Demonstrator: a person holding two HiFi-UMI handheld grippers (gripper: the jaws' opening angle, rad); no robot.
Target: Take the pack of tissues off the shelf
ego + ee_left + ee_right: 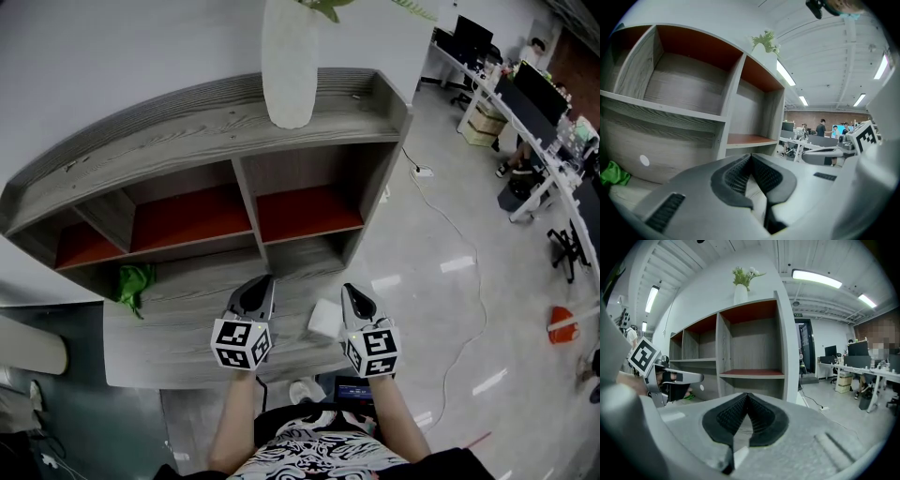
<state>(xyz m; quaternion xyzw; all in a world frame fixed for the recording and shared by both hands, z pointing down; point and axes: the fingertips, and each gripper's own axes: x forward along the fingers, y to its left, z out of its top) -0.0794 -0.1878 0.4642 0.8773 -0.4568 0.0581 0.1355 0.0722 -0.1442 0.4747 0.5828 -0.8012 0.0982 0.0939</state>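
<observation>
The white pack of tissues [325, 319] lies on the low front ledge [178, 323] of the grey wooden shelf unit [187, 117], whose compartments have red backs. My left gripper [263, 281] hovers over the ledge just left of the pack, jaws shut and empty. My right gripper [348, 291] is close to the pack's right side, also shut, and the pack is not between its jaws. In the left gripper view the left gripper [750, 156] has its tips meeting and faces the shelf compartments. The right gripper [747, 394] in its own view is closed the same way.
A white vase [289, 66] with a plant stands on the shelf top. A green cloth [134, 281] lies at the ledge's left end. Office desks [525, 103] with monitors and seated people fill the right. A cable [450, 225] runs across the shiny floor.
</observation>
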